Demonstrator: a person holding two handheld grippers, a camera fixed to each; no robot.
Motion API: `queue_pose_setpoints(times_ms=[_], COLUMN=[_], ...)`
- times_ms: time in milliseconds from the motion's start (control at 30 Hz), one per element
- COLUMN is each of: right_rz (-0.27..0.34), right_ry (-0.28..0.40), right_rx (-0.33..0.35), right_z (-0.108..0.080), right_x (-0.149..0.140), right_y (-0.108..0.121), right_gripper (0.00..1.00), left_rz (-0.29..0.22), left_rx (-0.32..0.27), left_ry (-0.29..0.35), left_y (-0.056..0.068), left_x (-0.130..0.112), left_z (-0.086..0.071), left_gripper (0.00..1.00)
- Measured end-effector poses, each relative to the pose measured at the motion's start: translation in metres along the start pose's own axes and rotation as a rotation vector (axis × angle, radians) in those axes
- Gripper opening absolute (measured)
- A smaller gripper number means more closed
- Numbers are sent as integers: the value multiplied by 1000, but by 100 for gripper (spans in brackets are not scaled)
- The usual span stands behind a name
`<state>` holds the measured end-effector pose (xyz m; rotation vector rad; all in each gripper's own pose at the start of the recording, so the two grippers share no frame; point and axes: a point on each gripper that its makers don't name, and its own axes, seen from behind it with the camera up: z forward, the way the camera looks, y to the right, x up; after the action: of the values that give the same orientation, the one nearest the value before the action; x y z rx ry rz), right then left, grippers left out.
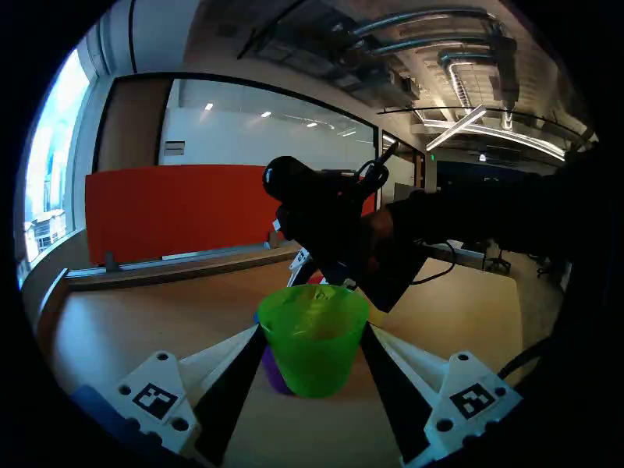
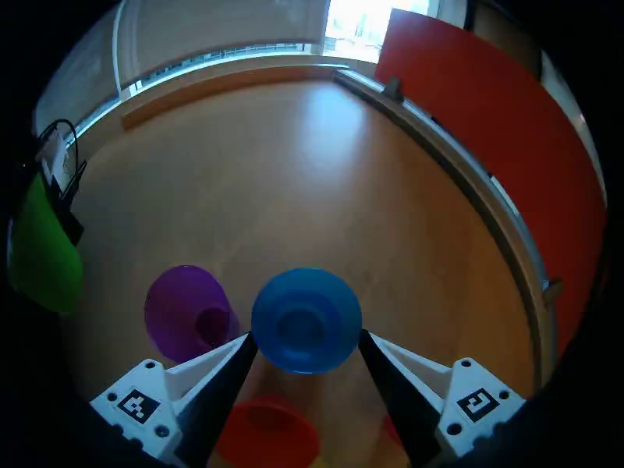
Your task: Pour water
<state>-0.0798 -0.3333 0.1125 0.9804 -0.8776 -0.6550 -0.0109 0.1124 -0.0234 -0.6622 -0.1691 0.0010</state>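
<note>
Green cup (image 1: 313, 347), lower centre of left gripper view: thin translucent plastic, likely light, slick and prone to flex, so best held mid-wall, gently. Left gripper (image 1: 313, 331) is clamped on its sides. Blue cup (image 2: 306, 320), lower centre of right gripper view, is pinched likewise by right gripper (image 2: 306, 337). Purple cup (image 2: 187, 312) lower left, red cup (image 2: 265, 433) at bottom, wooden table (image 2: 312, 171) beneath. Water level: cannot tell.

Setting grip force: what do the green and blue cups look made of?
Green cup: probably thin plastic, translucent and glossy; light glows through its wall. Blue cup: probably similar plastic, smooth with a soft sheen inside.
</note>
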Motion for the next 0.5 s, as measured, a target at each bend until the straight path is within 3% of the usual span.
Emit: queue_pose_setpoints(times_ms=[500], right_rz=[25], right_ry=[0], right_rx=[3], right_z=[3], right_x=[12], right_y=[-2], right_gripper=[100], left_rz=[-6], left_rx=[5], left_ry=[7], left_y=[-4], left_x=[0], left_z=[-5], left_gripper=[85])
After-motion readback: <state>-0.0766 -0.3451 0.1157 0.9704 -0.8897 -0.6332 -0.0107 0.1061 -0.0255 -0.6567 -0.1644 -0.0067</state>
